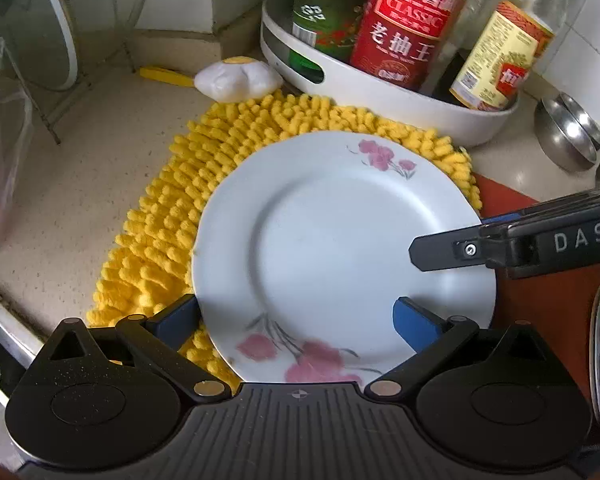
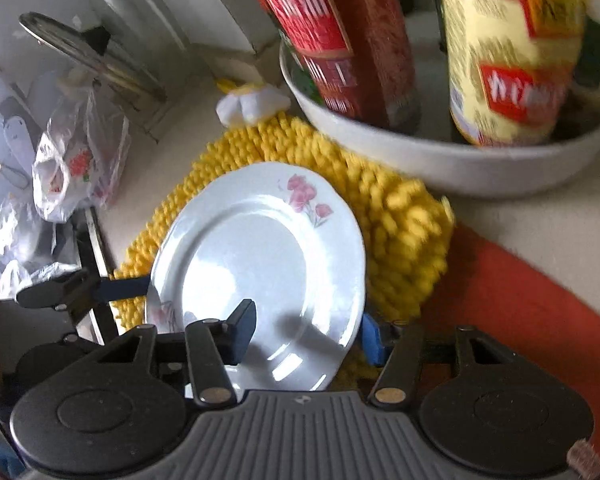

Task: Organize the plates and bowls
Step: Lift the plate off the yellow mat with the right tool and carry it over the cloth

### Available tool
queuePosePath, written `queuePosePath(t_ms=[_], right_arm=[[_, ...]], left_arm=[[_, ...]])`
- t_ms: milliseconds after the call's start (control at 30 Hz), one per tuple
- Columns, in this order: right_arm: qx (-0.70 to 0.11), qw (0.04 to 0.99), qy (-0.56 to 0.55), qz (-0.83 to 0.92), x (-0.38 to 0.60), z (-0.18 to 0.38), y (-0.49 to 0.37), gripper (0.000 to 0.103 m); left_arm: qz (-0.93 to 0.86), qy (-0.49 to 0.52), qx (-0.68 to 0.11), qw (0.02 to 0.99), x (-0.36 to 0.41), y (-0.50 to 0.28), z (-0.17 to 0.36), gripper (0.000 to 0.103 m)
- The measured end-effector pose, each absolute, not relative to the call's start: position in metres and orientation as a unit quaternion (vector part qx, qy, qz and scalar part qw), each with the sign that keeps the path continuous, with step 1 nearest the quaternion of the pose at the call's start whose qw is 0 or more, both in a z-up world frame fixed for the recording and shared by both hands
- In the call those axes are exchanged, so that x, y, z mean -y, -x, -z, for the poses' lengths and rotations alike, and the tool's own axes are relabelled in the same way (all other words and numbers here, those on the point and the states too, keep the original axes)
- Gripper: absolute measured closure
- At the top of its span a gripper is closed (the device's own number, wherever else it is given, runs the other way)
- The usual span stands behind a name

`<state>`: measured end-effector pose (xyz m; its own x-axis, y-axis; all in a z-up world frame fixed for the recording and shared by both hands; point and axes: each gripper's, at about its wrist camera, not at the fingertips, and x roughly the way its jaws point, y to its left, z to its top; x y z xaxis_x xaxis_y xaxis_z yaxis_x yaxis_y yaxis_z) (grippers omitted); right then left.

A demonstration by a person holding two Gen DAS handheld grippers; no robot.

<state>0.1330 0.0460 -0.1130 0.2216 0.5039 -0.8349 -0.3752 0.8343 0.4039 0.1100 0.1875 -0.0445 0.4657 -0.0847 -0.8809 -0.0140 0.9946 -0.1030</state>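
Plate: white with pink flowers, lying on the yellow mat on the tabletop, likely cushioned there | left tongs: spread wide around near rim, pads apparently clear | right tongs: part-open, straddling right rim, one pad above, grip unconfirmed | judgement: two-sided hold to lift flat.

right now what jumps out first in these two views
A white plate with pink flowers lies in the middle, on a fluffy yellow mat, with both grippers' fingers around its rim. Behind it, a white tray holds tall sauce bottles.
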Motion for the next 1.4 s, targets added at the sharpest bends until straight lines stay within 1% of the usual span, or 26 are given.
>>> queuePosePath(t_ms=[167, 267, 367, 500, 733, 833, 1067, 1133, 1267, 1333, 1400], right_arm=[[-0.55, 0.786, -0.058, -0.276, -0.049, 0.113, -0.138, 0.052], [-0.541, 0.793, -0.046, -0.276, -0.051, 0.114, -0.136, 0.053], [-0.538, 0.798, -0.043, -0.269, -0.053, 0.111, -0.13, 0.053], [-0.539, 0.799, -0.043, -0.264, -0.053, 0.107, -0.125, 0.053], [-0.539, 0.802, -0.049, -0.252, -0.052, 0.107, -0.124, 0.053], [-0.528, 0.804, -0.055, -0.269, -0.043, 0.102, -0.116, 0.053], [-0.53, 0.803, -0.074, -0.261, -0.015, 0.105, -0.106, 0.053], [-0.538, 0.801, -0.073, -0.252, -0.009, 0.114, -0.106, 0.053], [-0.54, 0.797, -0.094, -0.253, 0.003, 0.12, -0.103, 0.054], [-0.54, 0.797, -0.088, -0.254, 0.005, 0.12, -0.1, 0.054], [-0.541, 0.796, -0.087, -0.256, 0.008, 0.121, -0.096, 0.054]], left_arm=[[0.019, 0.086, -0.502, 0.86, -0.208, -0.119, 0.051, 0.0], [0.023, 0.077, -0.496, 0.864, -0.202, -0.121, 0.049, 0.003], [0.022, 0.051, -0.49, 0.87, -0.19, -0.117, 0.044, 0.003], [0.02, 0.064, -0.491, 0.869, -0.194, -0.114, 0.039, 0.005], [0.01, 0.053, -0.493, 0.868, -0.188, -0.109, 0.038, 0.005], [0.007, 0.039, -0.492, 0.869, -0.178, -0.107, 0.033, 0.005], [0.015, 0.019, -0.502, 0.865, -0.15, -0.108, 0.033, 0.005], [0.019, 0.013, -0.507, 0.862, -0.143, -0.109, 0.039, 0.003], [0.016, 0.009, -0.503, 0.864, -0.144, -0.107, 0.037, 0.004], [0.009, 0.008, -0.499, 0.867, -0.146, -0.103, 0.036, 0.001], [0.011, 0.024, -0.5, 0.866, -0.148, -0.102, 0.037, 0.001]])
